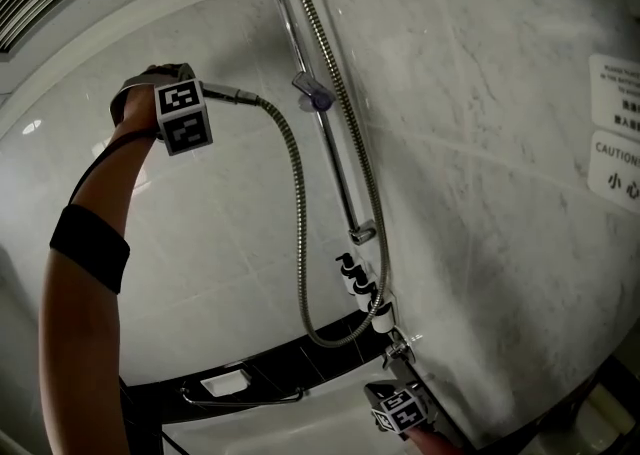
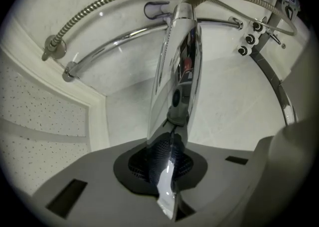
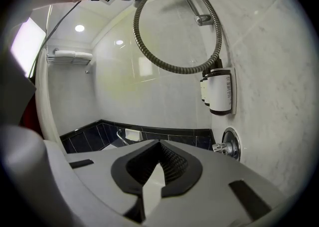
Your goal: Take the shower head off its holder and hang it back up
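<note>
Now left hand-held gripper (image 2: 168,178) clamps shower head (image 2: 175,71), off holder (image 1: 313,93) (right hand-held gripper (image 3: 152,186) closed, empty).

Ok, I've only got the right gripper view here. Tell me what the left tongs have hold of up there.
Observer: The left tongs are shut on the shower head, gripping its chrome body with the hose end pointing away from them.
Operator: Now report the holder.
Observer: The holder on the rail is empty. In the head view the shower head is to its left, not touching it.
</note>
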